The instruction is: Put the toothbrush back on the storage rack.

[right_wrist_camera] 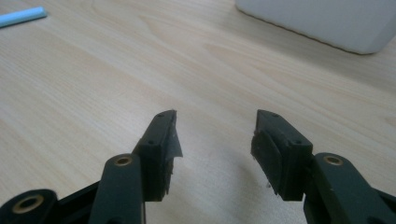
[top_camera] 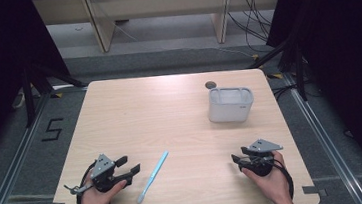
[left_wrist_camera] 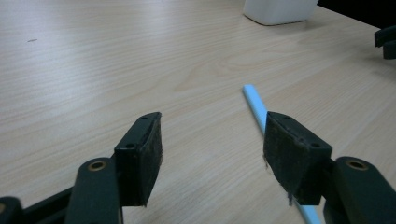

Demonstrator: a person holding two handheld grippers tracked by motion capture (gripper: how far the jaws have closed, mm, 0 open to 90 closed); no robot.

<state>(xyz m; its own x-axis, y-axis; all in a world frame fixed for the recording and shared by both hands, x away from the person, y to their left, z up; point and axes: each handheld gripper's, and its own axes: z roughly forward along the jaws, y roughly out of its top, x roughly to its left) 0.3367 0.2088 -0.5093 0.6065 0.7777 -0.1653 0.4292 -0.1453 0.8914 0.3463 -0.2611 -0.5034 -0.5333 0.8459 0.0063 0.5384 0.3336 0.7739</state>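
A thin light-blue stick [top_camera: 153,176] lies flat on the wooden table [top_camera: 144,110], near the front and slanting up to the right. My left gripper [top_camera: 130,164] rests just left of it, open and empty, held by a hand. In the left gripper view the stick [left_wrist_camera: 254,105] passes behind the right jaw, outside the gap of the gripper [left_wrist_camera: 212,123]. My right gripper [top_camera: 238,154] sits at the front right, open with nothing between its jaws [right_wrist_camera: 215,116]. A white rectangular container [top_camera: 230,104] stands upright at the back right, beyond the right gripper.
A small round hole [top_camera: 211,84] is in the tabletop behind the container. The container [right_wrist_camera: 327,21] appears ahead of the right gripper, and the stick's tip [right_wrist_camera: 21,17] at far left. Floor rails, cables and dark curtains surround the table.
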